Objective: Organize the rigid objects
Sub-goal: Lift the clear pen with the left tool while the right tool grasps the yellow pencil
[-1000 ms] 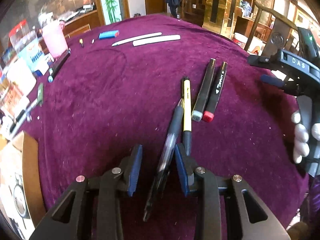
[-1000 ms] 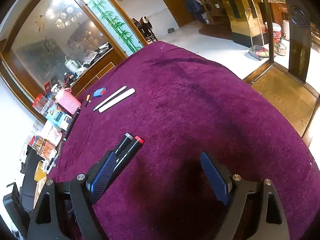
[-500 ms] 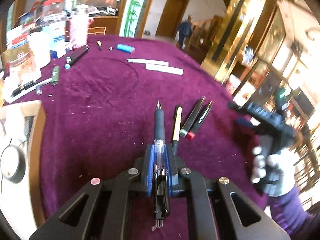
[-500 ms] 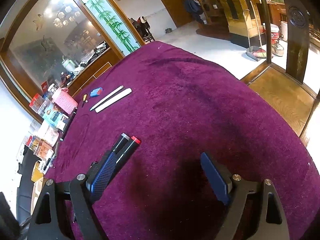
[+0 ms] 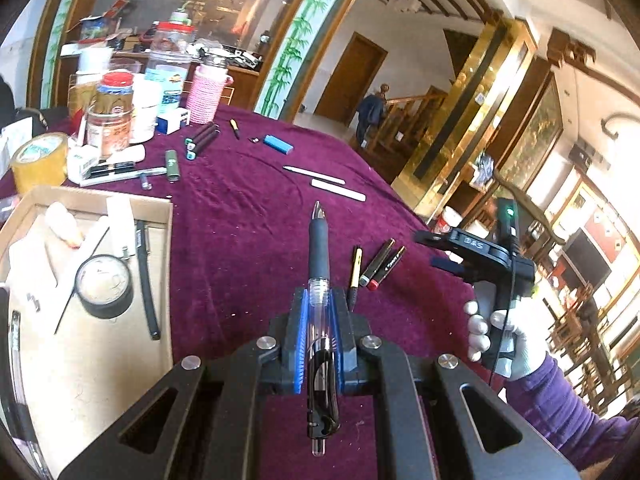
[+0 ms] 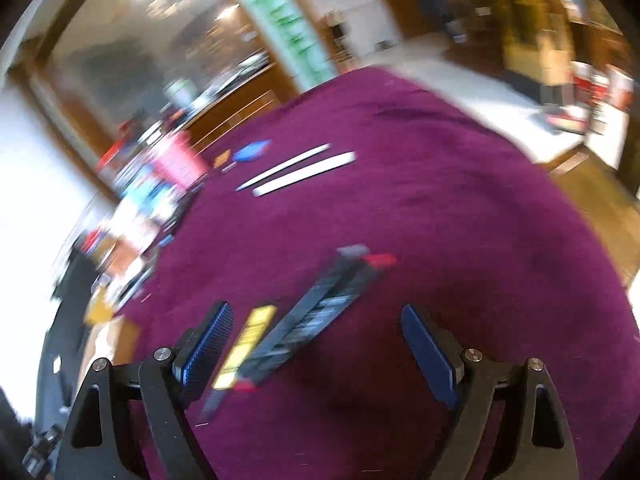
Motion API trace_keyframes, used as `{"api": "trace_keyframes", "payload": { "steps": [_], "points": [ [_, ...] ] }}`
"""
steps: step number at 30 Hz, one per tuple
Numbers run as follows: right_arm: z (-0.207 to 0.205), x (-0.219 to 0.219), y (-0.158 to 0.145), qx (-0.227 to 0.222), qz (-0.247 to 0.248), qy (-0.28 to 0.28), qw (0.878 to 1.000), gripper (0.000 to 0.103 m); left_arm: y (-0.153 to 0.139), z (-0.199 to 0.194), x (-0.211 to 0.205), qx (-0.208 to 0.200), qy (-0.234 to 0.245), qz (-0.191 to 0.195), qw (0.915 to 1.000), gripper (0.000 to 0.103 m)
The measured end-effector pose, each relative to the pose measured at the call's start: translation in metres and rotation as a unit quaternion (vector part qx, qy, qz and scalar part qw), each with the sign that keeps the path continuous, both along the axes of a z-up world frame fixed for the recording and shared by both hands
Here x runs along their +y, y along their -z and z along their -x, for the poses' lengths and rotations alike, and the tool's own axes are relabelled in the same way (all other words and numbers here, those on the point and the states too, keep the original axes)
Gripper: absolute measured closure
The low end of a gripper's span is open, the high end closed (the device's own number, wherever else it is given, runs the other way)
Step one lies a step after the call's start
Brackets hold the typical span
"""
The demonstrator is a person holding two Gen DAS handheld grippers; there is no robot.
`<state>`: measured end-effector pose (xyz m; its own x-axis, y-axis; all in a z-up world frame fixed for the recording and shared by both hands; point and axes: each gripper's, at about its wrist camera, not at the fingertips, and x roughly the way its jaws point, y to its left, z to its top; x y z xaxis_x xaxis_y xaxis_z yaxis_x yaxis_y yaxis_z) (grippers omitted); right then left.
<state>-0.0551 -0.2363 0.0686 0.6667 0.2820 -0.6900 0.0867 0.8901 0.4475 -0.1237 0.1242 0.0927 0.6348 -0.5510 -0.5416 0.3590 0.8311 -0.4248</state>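
Where the purple tablecloth (image 5: 248, 216) covers the table, an open cardboard box (image 5: 100, 360) sits at the left edge, holding a roll of black tape (image 5: 104, 286) and a black stick-like item (image 5: 146, 280). Jars and bottles (image 5: 116, 116) crowd the far left corner, with a pink cup (image 5: 209, 94) behind them and a roll of yellow tape (image 5: 40, 160) near the box.

Raised above the cloth, the left gripper (image 5: 319, 320) has its blue pads closed tight on a gel pen (image 5: 319, 264), gripping the clear barrel; the black-grip tip points away from the camera and the clip end hangs back between the arms.

At the right edge, the right gripper (image 6: 316, 340) is held by a white-gloved hand (image 5: 504, 336). Its fingers stand wide apart with nothing between the pads; its view is motion-blurred.

On the cloth near the right edge lie a yellow-bodied pen (image 5: 355, 270), a grey-capped marker (image 5: 376, 262) and a red-capped marker (image 5: 387, 268), side by side; whether they touch cannot be told. Toward the far edge lie two white sticks (image 5: 338, 190), nearly parallel, a blue lighter (image 5: 278, 144), and two dark markers (image 5: 202, 141) just beside the pink cup.
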Motion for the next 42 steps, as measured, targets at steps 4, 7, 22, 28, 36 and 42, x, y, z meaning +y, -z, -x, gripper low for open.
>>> {"api": "trace_keyframes", "payload": {
  "steps": [4,7,22,28,36,42],
  "points": [
    [-0.035,0.046,0.005,0.033,0.007,-0.064,0.997,0.022,0.004,0.005,0.016,0.005,-0.009,0.012,0.9999,0.093],
    [-0.055,0.065,0.019,0.071,0.031,-0.076,0.994,0.034,0.006,0.011,0.031,0.007,-0.020,0.017,0.9996,0.092],
    [-0.027,0.124,0.034,0.073,0.187,-0.090,0.976,0.090,0.021,0.010,0.073,0.027,-0.057,0.039,0.9972,0.092],
    [-0.014,0.100,0.031,0.052,0.061,-0.074,0.994,0.094,0.024,0.012,0.080,0.031,-0.067,0.036,0.9966,0.092],
    [0.008,0.097,0.010,0.014,-0.095,-0.118,0.988,0.094,0.029,0.009,0.091,0.048,-0.080,0.048,0.9945,0.093],
    [0.017,0.138,-0.012,0.003,-0.139,-0.185,0.973,0.094,0.026,0.024,0.105,0.046,-0.107,0.039,0.9924,0.092]
  ]
}}
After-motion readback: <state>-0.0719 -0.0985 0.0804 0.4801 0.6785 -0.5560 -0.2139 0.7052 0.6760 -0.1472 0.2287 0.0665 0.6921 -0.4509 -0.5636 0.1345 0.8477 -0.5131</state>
